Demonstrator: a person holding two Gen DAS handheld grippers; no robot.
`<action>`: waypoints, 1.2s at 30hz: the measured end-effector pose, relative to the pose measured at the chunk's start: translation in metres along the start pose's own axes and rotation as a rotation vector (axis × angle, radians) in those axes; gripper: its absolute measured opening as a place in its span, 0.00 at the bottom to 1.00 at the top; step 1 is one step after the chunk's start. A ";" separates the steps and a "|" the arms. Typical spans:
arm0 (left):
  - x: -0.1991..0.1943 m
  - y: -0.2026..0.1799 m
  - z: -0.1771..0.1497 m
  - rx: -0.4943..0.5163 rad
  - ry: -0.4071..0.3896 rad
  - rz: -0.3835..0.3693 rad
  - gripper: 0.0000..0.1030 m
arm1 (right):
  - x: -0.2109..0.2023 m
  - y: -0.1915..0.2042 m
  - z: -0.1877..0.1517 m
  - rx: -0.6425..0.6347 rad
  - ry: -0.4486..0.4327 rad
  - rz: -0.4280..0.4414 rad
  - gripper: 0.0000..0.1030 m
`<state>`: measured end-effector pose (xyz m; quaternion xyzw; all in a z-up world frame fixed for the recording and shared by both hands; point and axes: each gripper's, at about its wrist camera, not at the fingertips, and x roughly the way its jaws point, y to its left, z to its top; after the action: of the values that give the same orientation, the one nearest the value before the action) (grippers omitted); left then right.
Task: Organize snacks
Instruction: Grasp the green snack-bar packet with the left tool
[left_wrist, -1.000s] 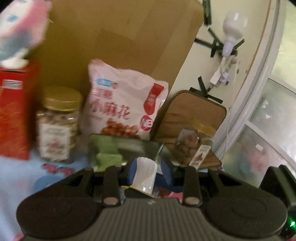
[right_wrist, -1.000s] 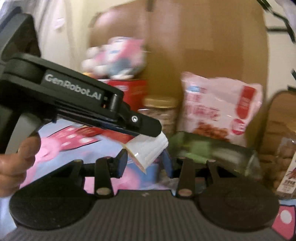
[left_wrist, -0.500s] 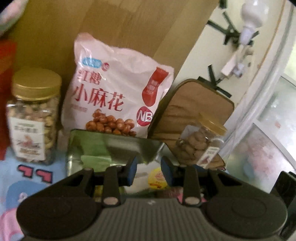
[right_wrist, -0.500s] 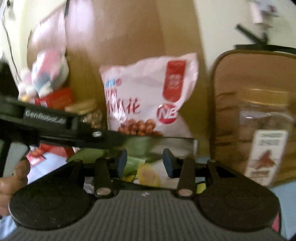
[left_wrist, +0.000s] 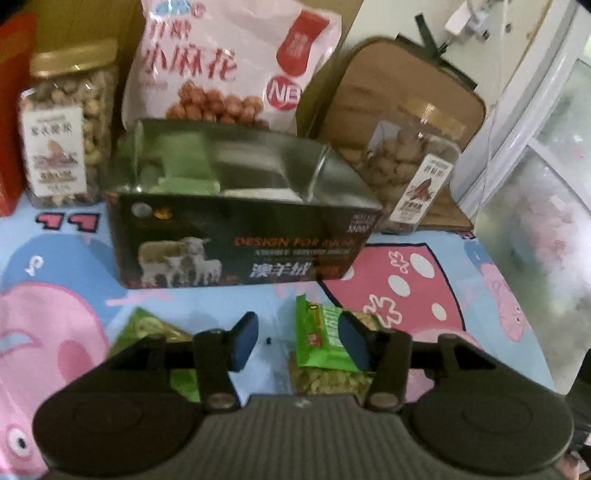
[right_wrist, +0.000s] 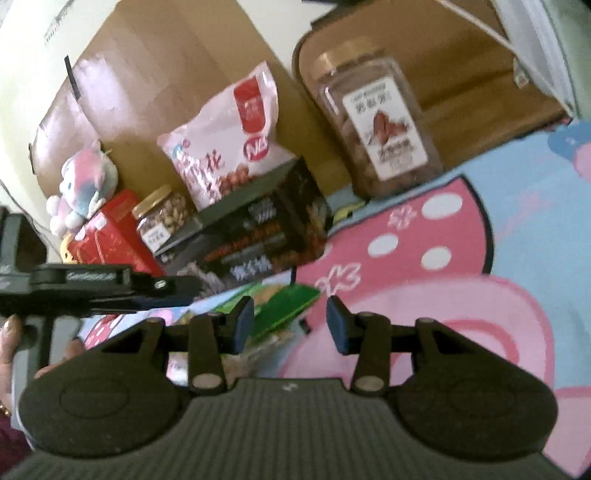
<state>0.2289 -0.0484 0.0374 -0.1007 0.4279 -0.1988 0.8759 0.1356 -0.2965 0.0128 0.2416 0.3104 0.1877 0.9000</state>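
both grippers hover low with fingers spread wide: left gripper (left_wrist: 297, 341), right gripper (right_wrist: 290, 323) (each empty).

place: home | evidence: cartoon play mat (left_wrist: 406, 280), plush toy (right_wrist: 86, 181) upper left, snack jars, window at right

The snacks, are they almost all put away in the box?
Not yet. The dark box has something green inside, so some looks done. Both the left gripper and right gripper are open, holding nothing. Two green packets lie on the mat by the left fingers, waiting.
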 end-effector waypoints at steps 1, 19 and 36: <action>0.006 0.000 0.000 -0.014 0.018 0.001 0.48 | 0.003 0.000 0.003 0.017 0.008 0.016 0.46; -0.015 -0.068 -0.026 0.084 -0.054 -0.035 0.35 | -0.013 -0.008 -0.001 0.099 -0.001 0.101 0.31; -0.070 -0.097 -0.138 0.144 -0.049 -0.078 0.36 | -0.111 0.022 -0.080 0.024 0.025 0.027 0.32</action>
<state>0.0560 -0.1060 0.0360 -0.0591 0.3865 -0.2603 0.8828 -0.0028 -0.3072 0.0218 0.2544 0.3206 0.1989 0.8905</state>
